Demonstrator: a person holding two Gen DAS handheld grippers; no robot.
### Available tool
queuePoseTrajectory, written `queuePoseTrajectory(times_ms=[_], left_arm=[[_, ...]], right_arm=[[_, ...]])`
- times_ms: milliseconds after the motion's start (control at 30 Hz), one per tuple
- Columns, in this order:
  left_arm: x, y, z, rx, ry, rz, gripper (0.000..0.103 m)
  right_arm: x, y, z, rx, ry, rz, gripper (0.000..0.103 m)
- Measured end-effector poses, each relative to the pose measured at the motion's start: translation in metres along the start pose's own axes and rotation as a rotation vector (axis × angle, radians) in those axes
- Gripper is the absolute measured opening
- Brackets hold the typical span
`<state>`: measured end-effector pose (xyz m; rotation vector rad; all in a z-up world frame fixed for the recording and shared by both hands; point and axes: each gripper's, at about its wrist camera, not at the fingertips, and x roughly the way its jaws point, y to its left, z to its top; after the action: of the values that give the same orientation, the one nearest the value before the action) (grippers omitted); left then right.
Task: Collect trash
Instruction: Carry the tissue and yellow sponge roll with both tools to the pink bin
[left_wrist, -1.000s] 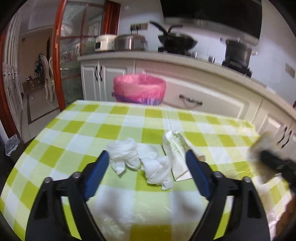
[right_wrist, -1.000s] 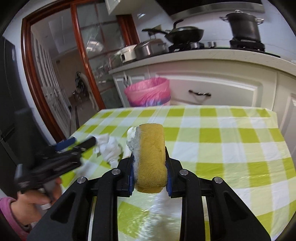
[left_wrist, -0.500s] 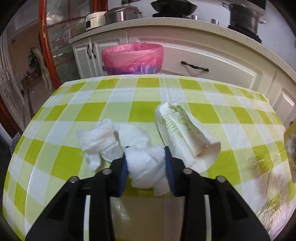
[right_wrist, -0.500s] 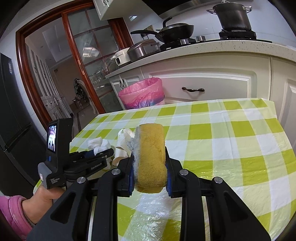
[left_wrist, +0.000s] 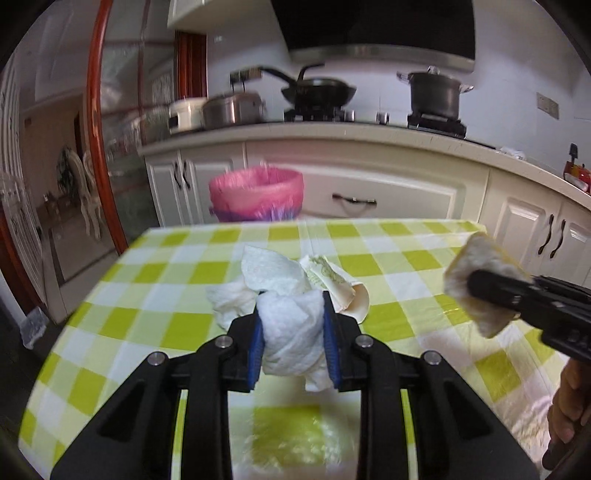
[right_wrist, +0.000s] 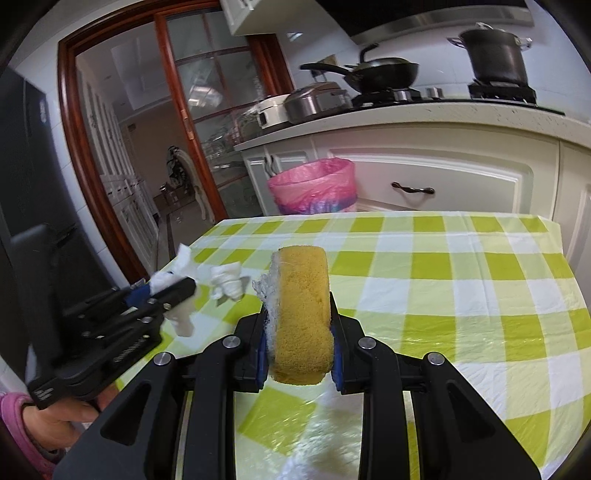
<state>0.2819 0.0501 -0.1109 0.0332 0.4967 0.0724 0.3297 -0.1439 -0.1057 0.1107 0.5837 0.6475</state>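
The lined bin (left_wrist: 256, 194) stands beyond the table's (left_wrist: 155, 280) far edge, before the counter cabinets (left_wrist: 373, 184); a paper cone (left_wrist: 341, 288) lies mid-table; left of it, crumpled tissue (left_wrist: 227, 299).

Home kitchen, wok (left_wrist: 317, 90) and pot (left_wrist: 435, 92) on stove, white cabinets (left_wrist: 388, 192), checked table (right_wrist: 461, 266)

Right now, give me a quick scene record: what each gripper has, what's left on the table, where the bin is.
left gripper: jaws just closed on a crumpled paper towel, lifted off the table
right gripper: shut on a yellow sponge
left on table: second crumpled paper towel, paper wrapper
table: green and white checked cloth
bin: pink-lined trash bin, on the floor beyond the table's far edge
bin contents: cannot tell
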Motion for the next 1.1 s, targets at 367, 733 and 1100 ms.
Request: queuePoseTrajectory(times_ms=[367,733,1100], left_arm=[[-0.066,0.006,-0.004,-0.027,-0.143,-0.028,0.027],[-0.081,0.037,0.005,-0.110,-0.195,-0.041,0.027],[-0.053,0.053,0.049,-0.086,-0.233,-0.067,0.027]], right_arm=[[-0.014,0.049,0.004,-0.070,-0.033,0.009,0.027],[-0.010,0.081,0.015,-0.098,-0.048,0.021,0.027],[0.019,0.075,0.065,-0.097,-0.093,0.035,0.027]])
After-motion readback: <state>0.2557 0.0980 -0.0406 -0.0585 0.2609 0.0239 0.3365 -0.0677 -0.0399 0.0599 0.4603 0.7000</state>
